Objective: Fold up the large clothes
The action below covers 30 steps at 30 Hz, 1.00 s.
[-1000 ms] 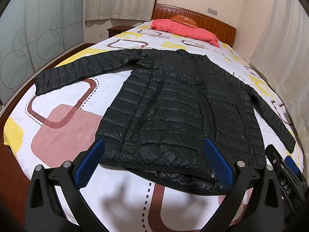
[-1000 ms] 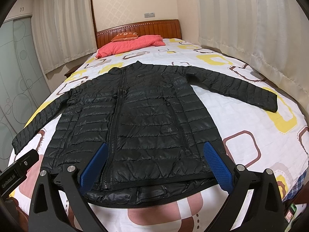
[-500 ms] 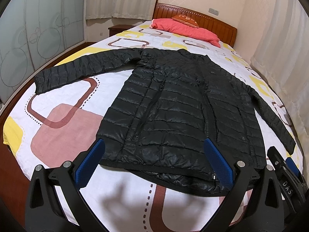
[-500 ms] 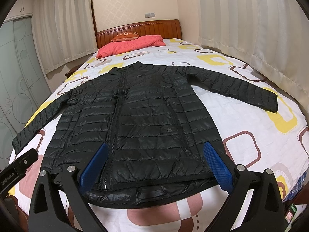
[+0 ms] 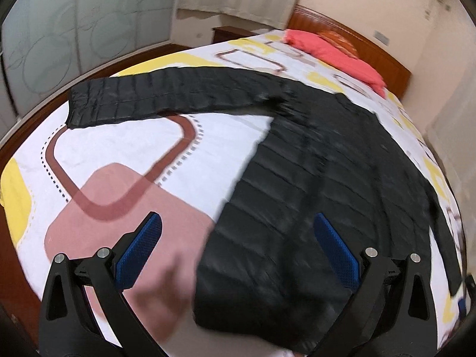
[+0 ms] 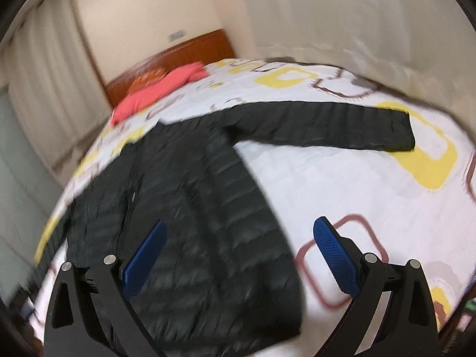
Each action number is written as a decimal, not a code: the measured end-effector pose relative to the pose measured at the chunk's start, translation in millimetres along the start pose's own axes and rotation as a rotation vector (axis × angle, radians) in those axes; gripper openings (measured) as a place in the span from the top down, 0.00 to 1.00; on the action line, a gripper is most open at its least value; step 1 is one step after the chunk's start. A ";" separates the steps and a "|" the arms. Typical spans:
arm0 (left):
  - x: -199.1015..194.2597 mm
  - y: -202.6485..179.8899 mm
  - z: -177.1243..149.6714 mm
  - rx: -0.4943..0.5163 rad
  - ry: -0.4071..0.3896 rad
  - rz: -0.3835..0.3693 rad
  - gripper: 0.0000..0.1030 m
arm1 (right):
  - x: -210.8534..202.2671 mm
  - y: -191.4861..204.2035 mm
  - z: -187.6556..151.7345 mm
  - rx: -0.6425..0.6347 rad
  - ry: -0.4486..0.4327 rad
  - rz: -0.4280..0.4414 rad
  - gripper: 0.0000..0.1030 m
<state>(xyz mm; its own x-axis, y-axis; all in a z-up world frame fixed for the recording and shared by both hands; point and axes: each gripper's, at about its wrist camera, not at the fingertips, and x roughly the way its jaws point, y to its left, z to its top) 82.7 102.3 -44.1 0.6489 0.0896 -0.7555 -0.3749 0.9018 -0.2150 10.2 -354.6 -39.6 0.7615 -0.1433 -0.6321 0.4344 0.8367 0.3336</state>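
The black puffer jacket (image 5: 312,184) lies flat, front up, on the bed (image 5: 125,148), sleeves spread wide. Both grippers hang above its hem with jaws wide apart, holding nothing. The left gripper (image 5: 235,250) straddles the near left hem corner; the right gripper (image 6: 238,255) straddles the right one. Judged next: pinch each side edge cleanly, through both layers, then fold inward evenly
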 end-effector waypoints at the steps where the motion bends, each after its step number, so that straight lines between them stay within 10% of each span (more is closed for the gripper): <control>1: 10.0 7.4 6.0 -0.022 0.002 0.019 0.02 | 6.4 -12.5 6.7 0.038 -0.002 0.000 0.05; 5: 42.7 36.8 23.1 -0.091 -0.006 0.099 0.02 | 35.4 -76.0 35.6 0.200 -0.023 -0.021 0.09; 8: 63.5 58.0 29.4 -0.145 -0.004 0.141 0.02 | 56.3 -120.0 49.0 0.312 -0.011 -0.048 0.40; 14: 87.1 93.6 30.0 -0.307 -0.004 0.138 0.02 | 79.2 -185.0 53.1 0.534 -0.058 -0.025 0.38; 28: 101.5 89.2 34.3 -0.233 -0.056 0.208 0.02 | 112.4 -250.0 68.6 0.734 -0.252 -0.030 0.25; 30: 104.0 86.1 33.4 -0.219 -0.056 0.224 0.02 | 114.0 -244.8 75.5 0.686 -0.239 -0.107 0.65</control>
<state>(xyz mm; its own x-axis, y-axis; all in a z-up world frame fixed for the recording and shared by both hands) 140.0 203.4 -120.6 0.5675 0.3043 -0.7651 -0.6420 0.7454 -0.1797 27.1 -615.6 -140.5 0.7483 -0.3827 -0.5418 0.6558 0.3038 0.6912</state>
